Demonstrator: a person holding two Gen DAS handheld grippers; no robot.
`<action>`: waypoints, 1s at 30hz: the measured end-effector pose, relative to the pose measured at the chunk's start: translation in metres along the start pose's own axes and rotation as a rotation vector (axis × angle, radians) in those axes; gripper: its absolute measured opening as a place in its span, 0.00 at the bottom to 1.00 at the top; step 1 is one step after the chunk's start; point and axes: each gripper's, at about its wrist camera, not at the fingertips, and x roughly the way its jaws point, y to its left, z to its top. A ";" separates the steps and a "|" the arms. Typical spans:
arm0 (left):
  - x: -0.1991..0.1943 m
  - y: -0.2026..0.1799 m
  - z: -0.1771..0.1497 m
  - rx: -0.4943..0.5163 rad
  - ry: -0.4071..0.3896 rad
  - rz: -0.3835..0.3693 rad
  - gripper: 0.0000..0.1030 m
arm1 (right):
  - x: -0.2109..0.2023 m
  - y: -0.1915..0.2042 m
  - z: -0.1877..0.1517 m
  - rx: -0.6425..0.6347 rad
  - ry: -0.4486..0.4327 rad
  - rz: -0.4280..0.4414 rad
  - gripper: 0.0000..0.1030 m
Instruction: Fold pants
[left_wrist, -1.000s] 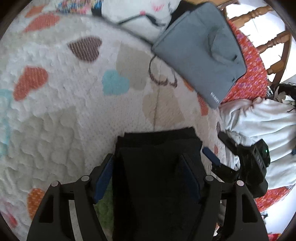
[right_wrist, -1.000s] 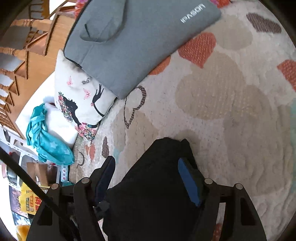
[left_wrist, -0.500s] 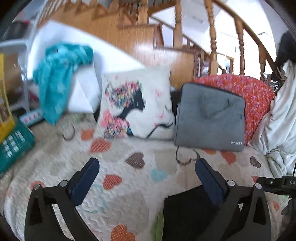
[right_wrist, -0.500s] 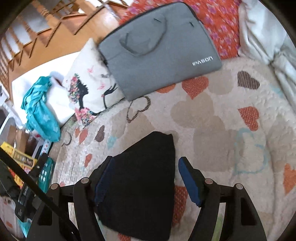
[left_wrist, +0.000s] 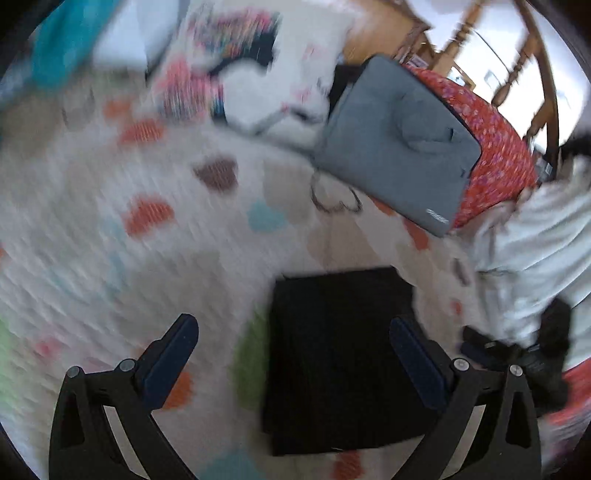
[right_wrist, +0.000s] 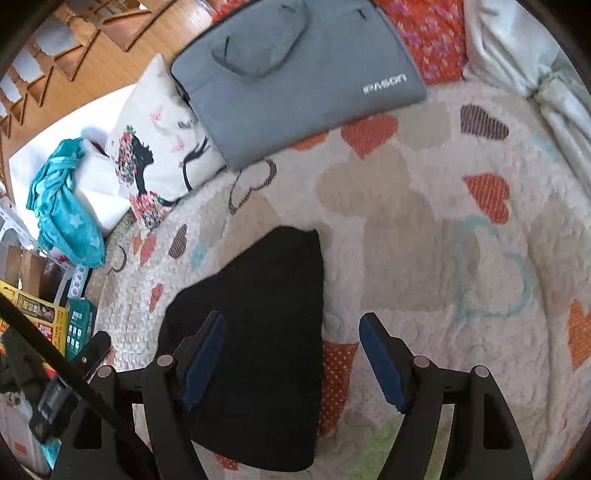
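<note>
The black pants (left_wrist: 343, 354) lie folded into a flat rectangle on the heart-patterned quilt (left_wrist: 155, 236). They also show in the right wrist view (right_wrist: 258, 332). My left gripper (left_wrist: 295, 347) is open and empty, above the pants' left edge; the view is blurred by motion. My right gripper (right_wrist: 291, 354) is open and empty, above the pants' right edge. Its left finger (right_wrist: 203, 354) is over the fabric, its right finger (right_wrist: 380, 362) over the quilt.
A grey laptop bag (right_wrist: 295, 70) leans on a red floral cushion (right_wrist: 424, 33) at the back. A white printed pillow (right_wrist: 159, 155) and teal cloth (right_wrist: 62, 206) lie left of it. A white garment (left_wrist: 535, 236) is heaped at the right. Boxes (right_wrist: 44, 321) stand beside the bed.
Both grippers have let go of the pants and opened wide. They have drawn back and up. The folded pants now lie free on the quilt. The left view tilted back down.
</note>
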 end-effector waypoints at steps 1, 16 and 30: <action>0.004 0.002 -0.001 -0.025 0.018 -0.024 1.00 | 0.004 -0.001 0.000 -0.002 0.009 0.005 0.77; 0.077 0.006 -0.012 -0.008 0.197 -0.001 1.00 | 0.063 -0.021 0.003 0.090 0.104 0.121 0.77; 0.080 -0.016 -0.012 0.034 0.245 -0.147 0.45 | 0.090 -0.010 0.011 0.101 0.136 0.304 0.42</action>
